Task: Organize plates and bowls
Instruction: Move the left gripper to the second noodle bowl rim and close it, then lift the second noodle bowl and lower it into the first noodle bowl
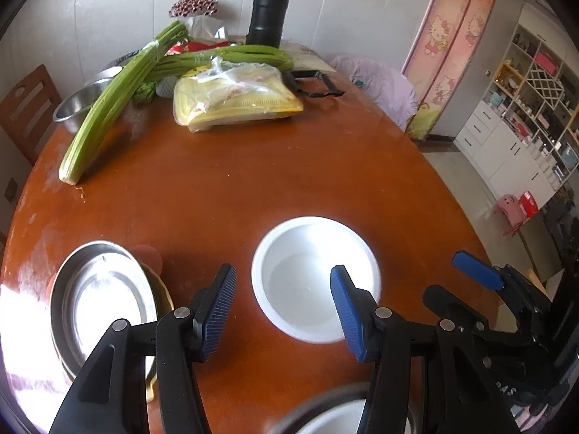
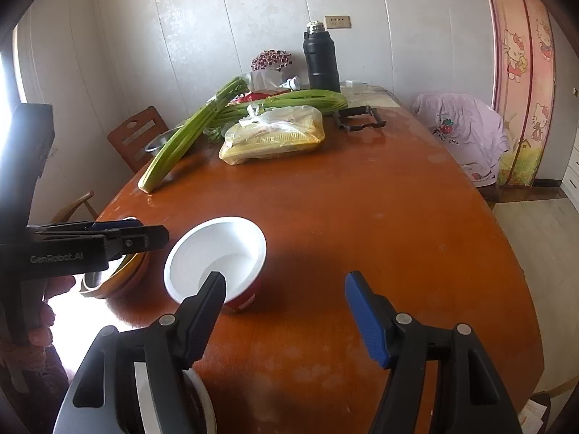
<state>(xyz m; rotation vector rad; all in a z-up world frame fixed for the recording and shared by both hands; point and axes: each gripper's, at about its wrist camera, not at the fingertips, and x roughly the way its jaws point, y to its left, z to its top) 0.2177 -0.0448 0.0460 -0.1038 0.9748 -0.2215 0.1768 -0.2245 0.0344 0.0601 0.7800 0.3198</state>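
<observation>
A bowl, white inside and red outside (image 1: 315, 275) (image 2: 217, 256), stands on the brown table. My left gripper (image 1: 284, 311) is open and empty just above its near rim. To the left a steel plate (image 1: 101, 303) lies on a stack of yellow and red dishes (image 2: 123, 271). My right gripper (image 2: 286, 311) is open and empty to the right of the bowl, and shows at the right of the left wrist view (image 1: 477, 271). A dark-rimmed white dish (image 1: 333, 419) (image 2: 195, 401) sits at the near table edge, mostly hidden.
At the far end of the table (image 1: 253, 181) lie celery stalks (image 1: 108, 108), a bagged yellow packet (image 1: 235, 97), a steel bowl (image 1: 76, 105), a black flask (image 1: 267, 14) and a black frame (image 2: 358, 117). Chairs stand at left (image 2: 137, 137) and right (image 2: 466, 130).
</observation>
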